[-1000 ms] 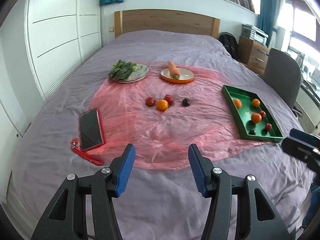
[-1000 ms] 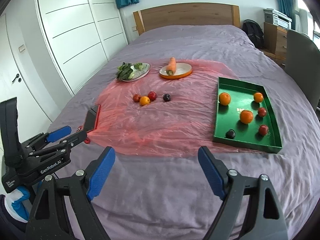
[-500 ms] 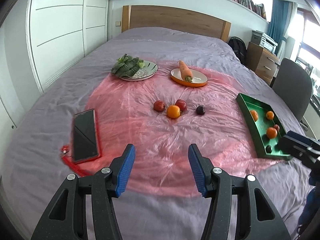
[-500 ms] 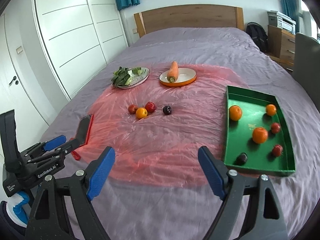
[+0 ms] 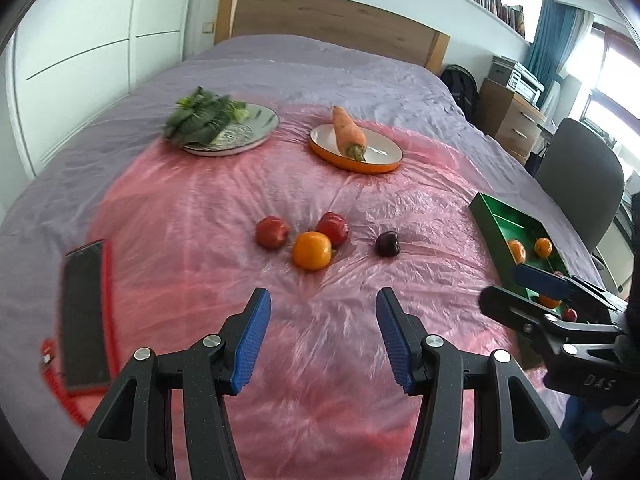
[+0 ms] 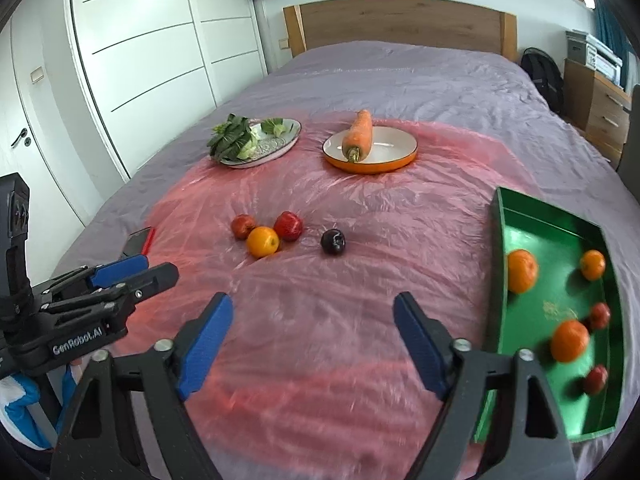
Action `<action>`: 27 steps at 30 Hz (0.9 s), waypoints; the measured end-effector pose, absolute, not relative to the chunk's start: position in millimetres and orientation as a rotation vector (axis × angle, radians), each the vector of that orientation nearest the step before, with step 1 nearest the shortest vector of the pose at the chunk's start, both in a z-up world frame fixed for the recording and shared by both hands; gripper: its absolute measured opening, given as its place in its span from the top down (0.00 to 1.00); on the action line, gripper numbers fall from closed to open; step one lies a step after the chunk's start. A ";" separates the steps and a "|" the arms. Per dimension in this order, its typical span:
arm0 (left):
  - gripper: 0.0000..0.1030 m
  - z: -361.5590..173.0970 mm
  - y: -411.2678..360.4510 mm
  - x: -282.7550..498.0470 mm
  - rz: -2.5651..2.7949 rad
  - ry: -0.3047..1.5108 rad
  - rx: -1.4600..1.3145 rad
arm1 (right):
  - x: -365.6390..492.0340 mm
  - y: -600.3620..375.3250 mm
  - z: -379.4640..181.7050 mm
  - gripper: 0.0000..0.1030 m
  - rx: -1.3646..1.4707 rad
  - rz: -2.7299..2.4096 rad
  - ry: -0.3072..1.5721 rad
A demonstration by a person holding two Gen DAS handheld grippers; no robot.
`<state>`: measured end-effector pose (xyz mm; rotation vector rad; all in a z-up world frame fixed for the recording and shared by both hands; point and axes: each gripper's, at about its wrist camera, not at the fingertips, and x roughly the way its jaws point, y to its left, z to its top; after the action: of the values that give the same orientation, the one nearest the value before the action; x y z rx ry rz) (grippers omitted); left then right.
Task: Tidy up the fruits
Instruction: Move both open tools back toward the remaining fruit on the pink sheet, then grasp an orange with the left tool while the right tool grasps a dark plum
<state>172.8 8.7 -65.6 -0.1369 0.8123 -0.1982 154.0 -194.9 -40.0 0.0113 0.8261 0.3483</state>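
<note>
Jaws of both grippers are held spread and empty; an approach is judged underway, the orange [image 5: 312, 250] at twelve o'clock calling for a grasp, then the green tray [image 6: 520, 216]

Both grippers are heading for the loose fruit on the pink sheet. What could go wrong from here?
The orange sits against two red fruits; closing on one may push the others rolling across the slick pink plastic sheet. The left gripper and right gripper, both open, hang close together and could collide.
</note>
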 end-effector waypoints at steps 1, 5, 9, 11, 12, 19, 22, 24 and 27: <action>0.53 -68.4 7.4 177.5 -0.200 0.816 -0.139 | 162.5 -195.6 -45.0 0.00 0.015 0.349 0.833; 0.53 -83.5 2.2 203.1 -0.191 0.831 -0.151 | 192.0 -195.9 -58.9 0.00 0.032 0.369 0.840; 0.53 -97.9 0.0 225.5 -0.179 0.854 -0.150 | 216.1 -189.2 -70.6 0.00 0.015 0.389 0.850; 0.53 -103.5 -1.1 233.5 -0.177 0.862 -0.151 | 224.6 -186.8 -76.0 0.00 0.010 0.395 0.861; 0.53 -107.2 -2.3 237.2 -0.182 0.872 -0.152 | 229.7 -185.4 -79.5 0.00 0.012 0.399 0.871; 0.54 -120.8 -2.5 252.2 -0.177 0.893 -0.159 | 256.6 -175.0 -96.1 0.00 0.009 0.405 0.899; 0.55 -125.8 1.8 258.4 -0.178 0.897 -0.180 | 264.6 -170.6 -102.6 0.00 -0.005 0.407 0.906; 0.58 -130.4 2.7 262.8 -0.181 0.907 -0.187 | 269.5 -167.2 -107.4 0.00 -0.010 0.413 0.916; 0.62 -136.2 0.7 266.6 -0.182 0.919 -0.177 | 273.6 -163.7 -112.4 0.00 -0.024 0.420 0.926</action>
<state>266.6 0.7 -136.2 -0.1771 0.9188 -0.1818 273.6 -163.7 -112.4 -0.0238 0.9265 0.4203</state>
